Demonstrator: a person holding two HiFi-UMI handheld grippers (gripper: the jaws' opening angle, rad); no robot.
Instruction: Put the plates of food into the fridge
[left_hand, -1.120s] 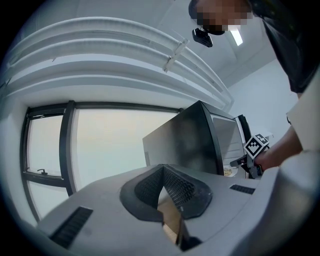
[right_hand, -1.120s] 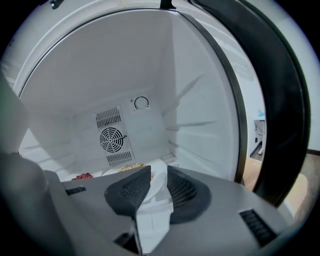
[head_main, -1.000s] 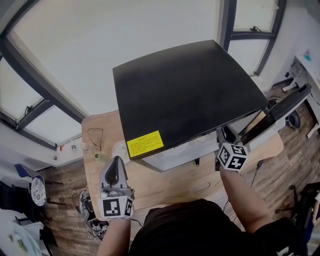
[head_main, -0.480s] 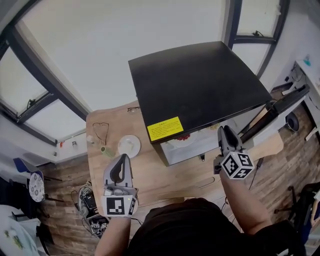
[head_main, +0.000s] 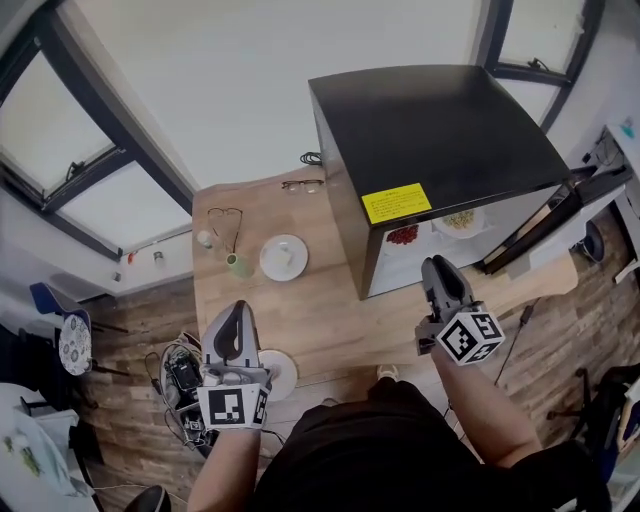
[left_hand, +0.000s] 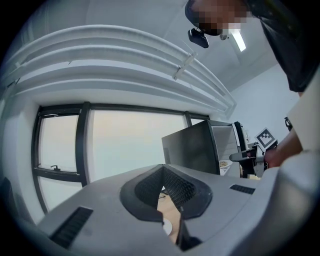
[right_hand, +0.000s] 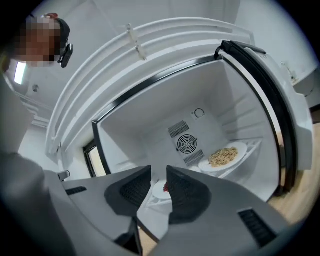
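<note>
A black fridge (head_main: 430, 130) stands on the wooden table (head_main: 320, 320) with its door (head_main: 560, 215) swung open to the right. Inside, a plate of red food (head_main: 403, 236) sits left of a plate of pale yellow food (head_main: 458, 219). My right gripper (head_main: 440, 272) hangs in front of the opening, open and holding nothing. In the right gripper view the red plate (right_hand: 161, 189) shows between the jaws and the yellow plate (right_hand: 223, 156) lies to the right. My left gripper (head_main: 232, 320) is shut and empty beside a white plate (head_main: 278, 375) at the table's front edge.
A second white plate (head_main: 283, 257) lies mid-table, with a small green cup (head_main: 238, 265) and two pairs of glasses (head_main: 225, 215) behind it. Windows run along the wall behind. Cables and gear lie on the floor left of the table.
My right gripper has drawn back out of the fridge opening towards me. The view has swung left, so more of the table and both loose plates now show. The left gripper stays shut.
</note>
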